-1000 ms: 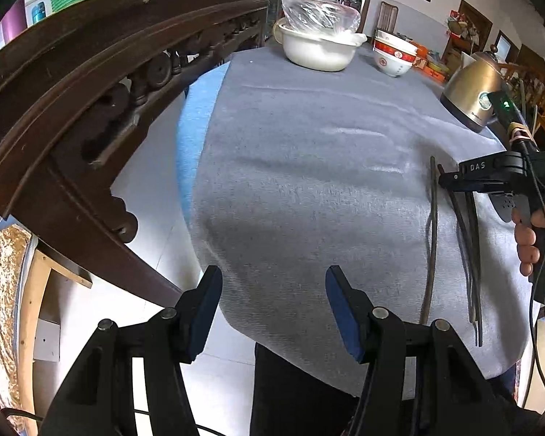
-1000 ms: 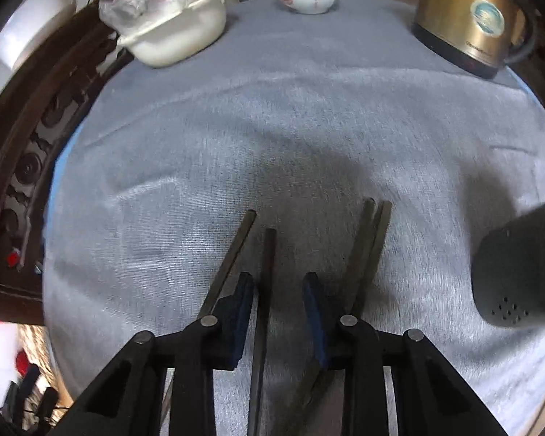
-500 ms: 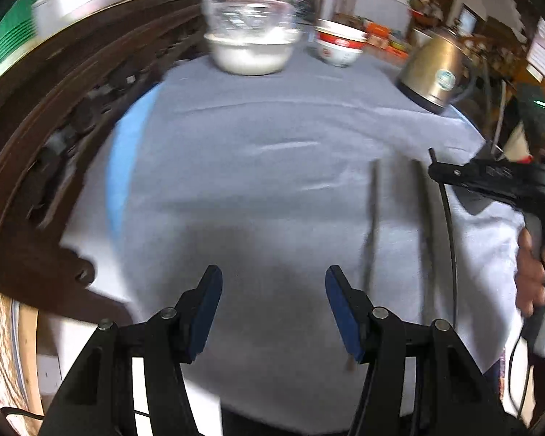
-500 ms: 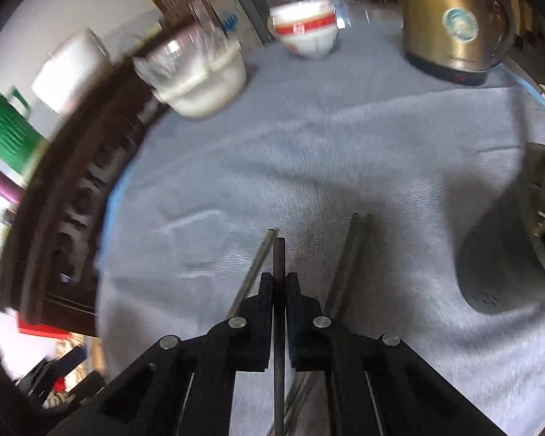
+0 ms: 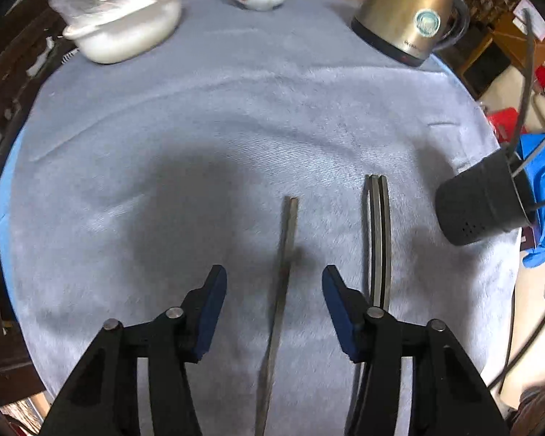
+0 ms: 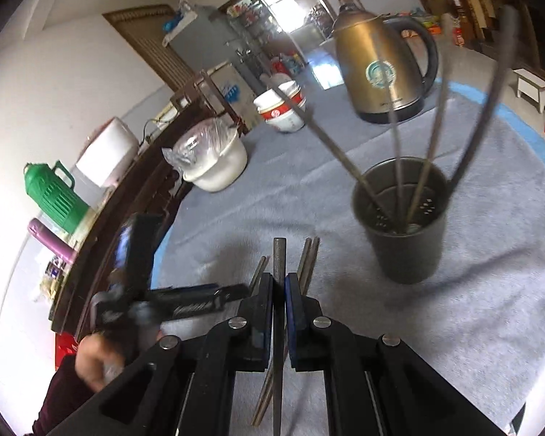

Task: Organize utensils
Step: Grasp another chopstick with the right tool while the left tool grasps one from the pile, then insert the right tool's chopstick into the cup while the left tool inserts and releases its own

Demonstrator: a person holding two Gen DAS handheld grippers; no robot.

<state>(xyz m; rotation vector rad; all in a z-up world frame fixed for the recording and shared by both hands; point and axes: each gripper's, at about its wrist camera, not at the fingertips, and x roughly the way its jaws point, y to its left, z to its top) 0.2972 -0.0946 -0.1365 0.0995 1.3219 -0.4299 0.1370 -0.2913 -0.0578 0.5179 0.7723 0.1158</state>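
left tool (image 5: 274,287) spread wide; right tool (image 6: 279,283) pinched nearly closed, seemingly tilted upward.

- My left hand (image 6: 98,358) and its black hand-held gripper (image 6: 185,303) smear into blur.
- The dark perforated metal utensil cup (image 5: 479,207) hides its chopsticks' lower ends.
- The bottom edge crops the lone dark chopstick (image 5: 283,276).

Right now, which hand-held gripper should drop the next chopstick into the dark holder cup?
Right. The right hand-held gripper is already shut on a chopstick, lifted, with the holder cup just ahead. The left hand-held gripper is open over a single chopstick lying on the cloth.
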